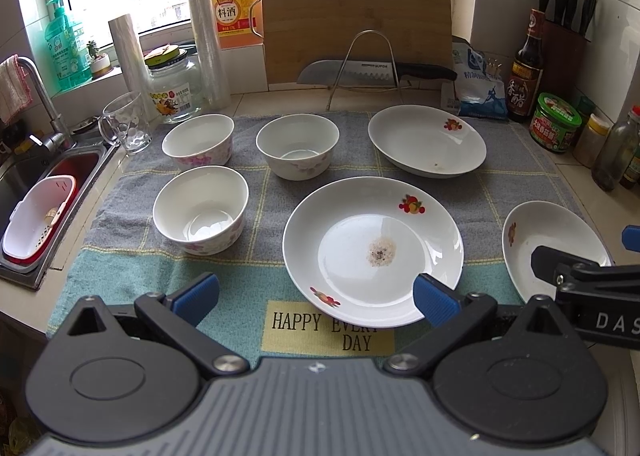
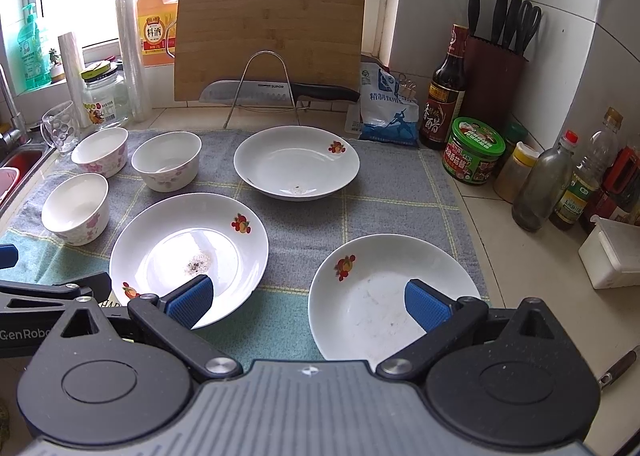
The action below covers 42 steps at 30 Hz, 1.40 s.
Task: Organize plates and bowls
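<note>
Three white plates with fruit prints lie on a checked cloth (image 1: 256, 276): a middle plate (image 1: 372, 252) (image 2: 188, 252), a far plate (image 1: 426, 140) (image 2: 296, 162) and a right plate (image 1: 552, 248) (image 2: 388, 296). Three white floral bowls stand upright at the left: near bowl (image 1: 200, 210) (image 2: 76, 208), far-left bowl (image 1: 198, 140) (image 2: 100, 150), middle bowl (image 1: 298, 146) (image 2: 166, 160). My left gripper (image 1: 316, 296) is open and empty, above the front edge of the middle plate. My right gripper (image 2: 308, 302) is open and empty, above the gap between the middle and right plates.
A wire rack (image 1: 366, 64) holds a knife in front of a cutting board (image 1: 356, 16). A glass mug (image 1: 126, 122) and jar (image 1: 174, 88) stand left, by the sink (image 1: 36, 208). Bottles and jars (image 2: 472, 148) line the right wall. A white box (image 2: 612, 252) sits at right.
</note>
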{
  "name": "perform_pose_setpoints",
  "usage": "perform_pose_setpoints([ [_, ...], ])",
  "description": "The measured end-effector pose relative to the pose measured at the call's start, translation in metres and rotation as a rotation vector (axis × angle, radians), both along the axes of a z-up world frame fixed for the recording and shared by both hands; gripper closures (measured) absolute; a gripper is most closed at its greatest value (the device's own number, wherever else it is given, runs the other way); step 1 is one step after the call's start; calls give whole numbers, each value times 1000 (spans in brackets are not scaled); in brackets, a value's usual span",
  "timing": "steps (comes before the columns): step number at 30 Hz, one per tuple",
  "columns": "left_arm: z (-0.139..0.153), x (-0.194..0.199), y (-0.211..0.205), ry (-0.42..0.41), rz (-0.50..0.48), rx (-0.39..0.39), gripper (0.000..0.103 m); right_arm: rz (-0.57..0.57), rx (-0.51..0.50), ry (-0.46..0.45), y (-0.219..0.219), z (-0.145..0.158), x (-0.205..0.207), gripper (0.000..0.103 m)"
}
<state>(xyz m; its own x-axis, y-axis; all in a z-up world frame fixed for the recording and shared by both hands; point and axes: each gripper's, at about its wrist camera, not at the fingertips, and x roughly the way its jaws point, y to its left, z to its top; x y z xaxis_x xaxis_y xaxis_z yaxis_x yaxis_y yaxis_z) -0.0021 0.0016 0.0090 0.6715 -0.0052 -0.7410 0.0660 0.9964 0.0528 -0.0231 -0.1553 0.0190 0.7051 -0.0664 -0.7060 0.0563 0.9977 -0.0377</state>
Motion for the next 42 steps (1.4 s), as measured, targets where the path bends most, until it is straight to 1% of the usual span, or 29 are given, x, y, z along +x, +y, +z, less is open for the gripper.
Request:
perform_pose_setpoints([
  [11,-1,3,0,-3,-31,-8,1,-19,-12,-12,2,1,-3,0],
  [19,-2,9,3,-10,-86,-25,1,-40,-24,-37,6,-1,-8,0],
  [28,-5,20,16,-37,-168,-30,1,-53,-29,-94,10,-4,-18,0],
  [31,-6,25,21,-44,-201,-29,1,-69,-45,-102,13,-6,-21,0],
  [35,-10,30,30,-56,-248,-52,1,-105,-74,-111,16,-9,-28,0],
  [39,-13,36,32,-45,-301,-73,1,-138,-86,-102,13,-14,-38,0],
  [42,-13,39,29,-25,-333,-71,1,-153,-104,-99,8,-19,-46,0],
])
